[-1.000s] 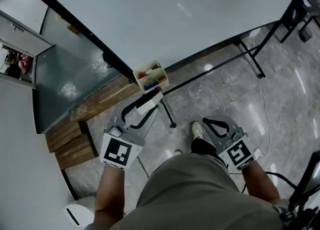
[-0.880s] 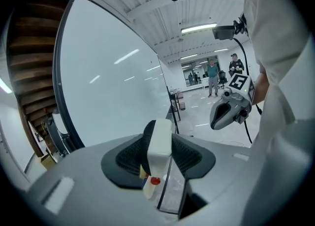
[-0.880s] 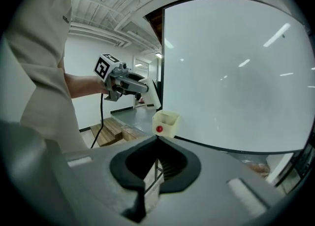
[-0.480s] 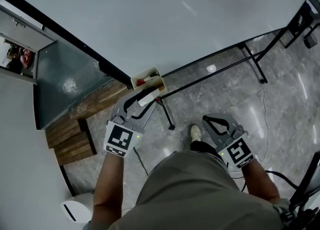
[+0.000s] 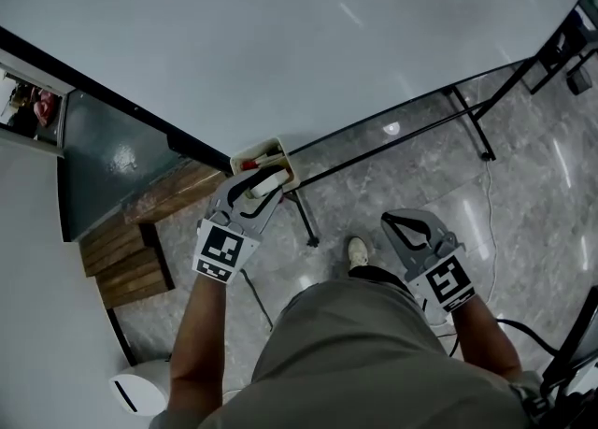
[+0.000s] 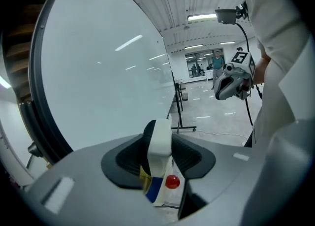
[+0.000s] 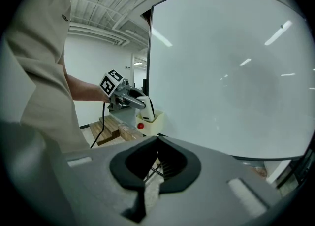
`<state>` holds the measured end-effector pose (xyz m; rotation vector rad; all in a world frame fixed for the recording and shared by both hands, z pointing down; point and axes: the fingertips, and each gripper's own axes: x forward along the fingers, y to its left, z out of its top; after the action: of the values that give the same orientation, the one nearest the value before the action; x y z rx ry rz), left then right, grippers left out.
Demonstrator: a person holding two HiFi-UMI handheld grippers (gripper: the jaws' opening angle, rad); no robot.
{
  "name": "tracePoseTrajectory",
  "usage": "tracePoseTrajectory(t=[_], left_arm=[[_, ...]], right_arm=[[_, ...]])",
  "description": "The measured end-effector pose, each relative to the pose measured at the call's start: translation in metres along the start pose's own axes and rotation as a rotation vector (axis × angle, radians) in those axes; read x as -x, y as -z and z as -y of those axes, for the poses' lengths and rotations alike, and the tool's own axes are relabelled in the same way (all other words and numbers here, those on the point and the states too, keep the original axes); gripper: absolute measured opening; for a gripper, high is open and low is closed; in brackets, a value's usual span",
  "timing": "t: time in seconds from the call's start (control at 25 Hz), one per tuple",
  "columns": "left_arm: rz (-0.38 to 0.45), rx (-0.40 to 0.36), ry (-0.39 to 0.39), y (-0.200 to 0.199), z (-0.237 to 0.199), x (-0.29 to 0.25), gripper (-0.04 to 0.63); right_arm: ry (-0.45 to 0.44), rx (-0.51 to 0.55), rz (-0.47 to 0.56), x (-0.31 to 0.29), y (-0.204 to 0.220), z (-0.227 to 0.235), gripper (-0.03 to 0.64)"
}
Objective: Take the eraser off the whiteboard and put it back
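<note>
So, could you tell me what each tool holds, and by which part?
The left tool clamps the white eraser across its sides, one end sticking out; the right tool holds nothing.

Tray (image 5: pixel 250 151) sits at whiteboard (image 5: pixel 280 35) lower edge. Eraser (image 5: pixel 266 182) between left gripper (image 5: pixel 254 184) jaws, directly over tray. Right gripper (image 5: pixel 402 228) well to the right, above floor (image 5: pixel 523 193). Wooden steps (image 5: pixel 126 264) left of tray, lower.

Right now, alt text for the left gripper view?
The left gripper holds a white eraser upright between its jaws, with a cream tray and a red marker cap showing just below it. The whiteboard fills the left of the view; its stand and a shiny floor lie beyond.
</note>
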<state>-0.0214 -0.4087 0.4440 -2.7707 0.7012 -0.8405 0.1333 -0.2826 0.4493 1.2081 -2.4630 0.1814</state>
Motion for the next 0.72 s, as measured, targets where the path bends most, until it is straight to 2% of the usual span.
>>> tracePoseTrajectory(t=[0.72], left_arm=[[-0.107,0.007,0.017,0.034,0.006,-0.04,0.173]], right_arm=[[-0.048,-0.009,-0.009,-0.014,0.013,0.037,0.003]])
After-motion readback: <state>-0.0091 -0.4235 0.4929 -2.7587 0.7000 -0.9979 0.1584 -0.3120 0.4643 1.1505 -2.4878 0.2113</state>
